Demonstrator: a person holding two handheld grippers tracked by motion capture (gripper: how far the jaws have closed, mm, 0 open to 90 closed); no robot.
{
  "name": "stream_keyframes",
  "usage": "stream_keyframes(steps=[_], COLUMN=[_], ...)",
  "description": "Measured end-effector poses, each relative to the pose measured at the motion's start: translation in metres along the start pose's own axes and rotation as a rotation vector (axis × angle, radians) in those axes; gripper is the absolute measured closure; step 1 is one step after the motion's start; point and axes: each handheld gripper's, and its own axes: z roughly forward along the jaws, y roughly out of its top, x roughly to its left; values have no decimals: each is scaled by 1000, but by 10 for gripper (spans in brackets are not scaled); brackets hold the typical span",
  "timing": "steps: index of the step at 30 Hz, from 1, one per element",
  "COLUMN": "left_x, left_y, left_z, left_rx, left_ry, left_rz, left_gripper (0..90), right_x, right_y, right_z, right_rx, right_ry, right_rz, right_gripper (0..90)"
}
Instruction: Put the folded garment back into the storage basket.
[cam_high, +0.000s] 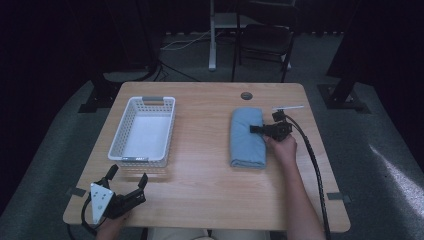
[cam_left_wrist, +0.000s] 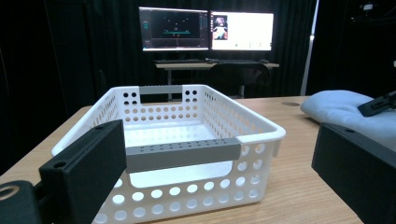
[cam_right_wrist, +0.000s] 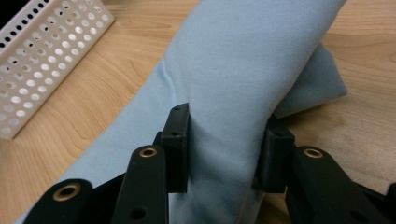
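Observation:
A folded light-blue cloth (cam_high: 245, 137) lies on the right half of the wooden table (cam_high: 210, 180). My right gripper (cam_high: 256, 129) reaches over the cloth's right edge and is shut on a thick fold of it. In the right gripper view the two black jaws (cam_right_wrist: 226, 144) press the blue cloth (cam_right_wrist: 243, 60) from both sides. A white perforated basket (cam_high: 120, 131) with grey handles stands empty on the left half. My left gripper (cam_high: 129, 175) rests open near the front left corner, pointing at the basket (cam_left_wrist: 261, 123), nothing between its jaws (cam_left_wrist: 222, 144).
A round grey grommet (cam_high: 246, 95) and a thin white strip (cam_high: 288, 107) lie behind the cloth. A dark chair (cam_high: 265, 40) stands beyond the table's far edge. Two lit monitors (cam_left_wrist: 205, 29) sit on a desk further back. The right gripper's cable (cam_high: 315, 165) trails along the table's right side.

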Motion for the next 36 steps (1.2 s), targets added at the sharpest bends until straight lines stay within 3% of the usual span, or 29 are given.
stream_keyframes(steps=[12,28,36], left_x=[0,0,0], left_y=[0,0,0], left_z=[0,0,0], left_rx=[-1,-1,-4], left_ry=[1,2,-1], left_rz=[0,1,-1], left_gripper=[44,44,44], right_x=[-4,13,37], right_y=[0,12,34], right_z=[-14,-41,-60], right_rx=[-89,-211,-262], right_ry=[108,154,175], right_rz=[56,50,15], right_gripper=[632,634,634])
